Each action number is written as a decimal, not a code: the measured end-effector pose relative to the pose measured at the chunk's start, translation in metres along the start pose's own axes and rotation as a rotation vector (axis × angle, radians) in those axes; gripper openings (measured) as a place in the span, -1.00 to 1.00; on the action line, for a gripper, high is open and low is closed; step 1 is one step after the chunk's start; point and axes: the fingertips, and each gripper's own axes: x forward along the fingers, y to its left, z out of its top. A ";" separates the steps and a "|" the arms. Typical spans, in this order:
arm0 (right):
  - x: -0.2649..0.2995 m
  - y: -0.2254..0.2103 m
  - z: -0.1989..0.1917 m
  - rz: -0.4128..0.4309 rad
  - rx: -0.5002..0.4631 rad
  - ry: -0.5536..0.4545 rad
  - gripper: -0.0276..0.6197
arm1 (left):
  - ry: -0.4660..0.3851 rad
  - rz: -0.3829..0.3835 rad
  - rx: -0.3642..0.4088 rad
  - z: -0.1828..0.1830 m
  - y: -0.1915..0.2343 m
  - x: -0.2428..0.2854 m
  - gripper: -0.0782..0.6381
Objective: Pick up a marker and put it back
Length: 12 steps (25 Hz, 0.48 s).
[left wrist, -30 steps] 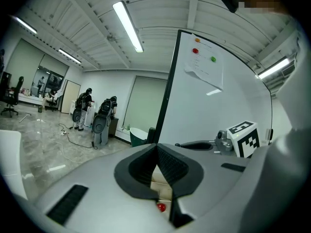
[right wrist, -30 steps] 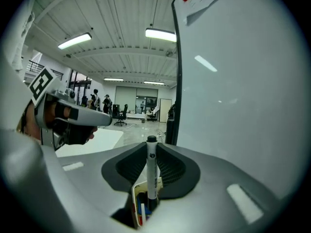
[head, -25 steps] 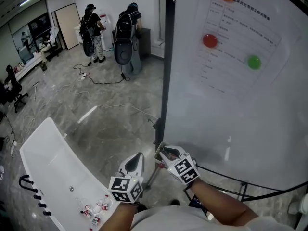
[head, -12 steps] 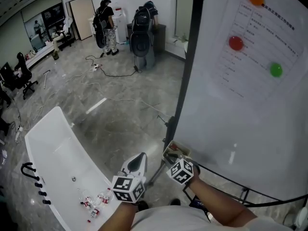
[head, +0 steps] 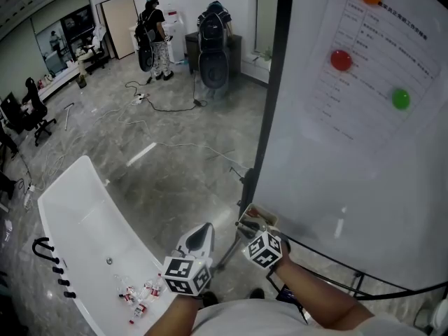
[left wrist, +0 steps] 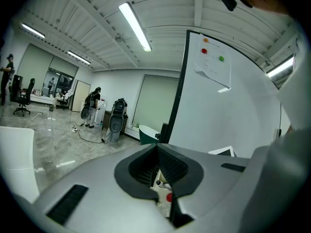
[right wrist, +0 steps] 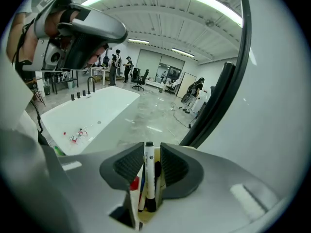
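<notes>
As its jaws open, the right gripper (right wrist: 150, 150) straddles a marker (right wrist: 149, 174) at the whiteboard (head: 350, 159)'s lower corner. The left gripper (left wrist: 156, 152), near the whiteboard, is closed, empty.

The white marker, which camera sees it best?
The right gripper view: the white marker stands upright between the right gripper's opening jaws. The head view shows only a tiny pen holder; the left gripper view hardly shows it.

Whiteboard (head: 364, 180) at right | pen holder (head: 255, 213) at its lower-left edge | marker (right wrist: 149, 174) upright in holder, beside other pens | table (head: 77, 215) at left, small bottles (head: 140, 296) on its near end | person (head: 153, 32) far behind
</notes>
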 end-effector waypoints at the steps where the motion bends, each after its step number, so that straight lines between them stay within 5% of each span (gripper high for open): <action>1: -0.004 -0.002 0.004 -0.006 0.004 -0.016 -0.60 | -0.001 -0.003 0.001 0.000 -0.001 0.000 -0.77; 5: -0.033 -0.014 0.034 -0.040 0.060 -0.132 -0.61 | -0.002 -0.017 0.007 0.001 -0.007 0.002 -0.77; 12: -0.112 -0.048 0.088 -0.105 0.301 -0.432 -0.87 | -0.016 -0.044 0.026 0.008 -0.020 0.007 -0.77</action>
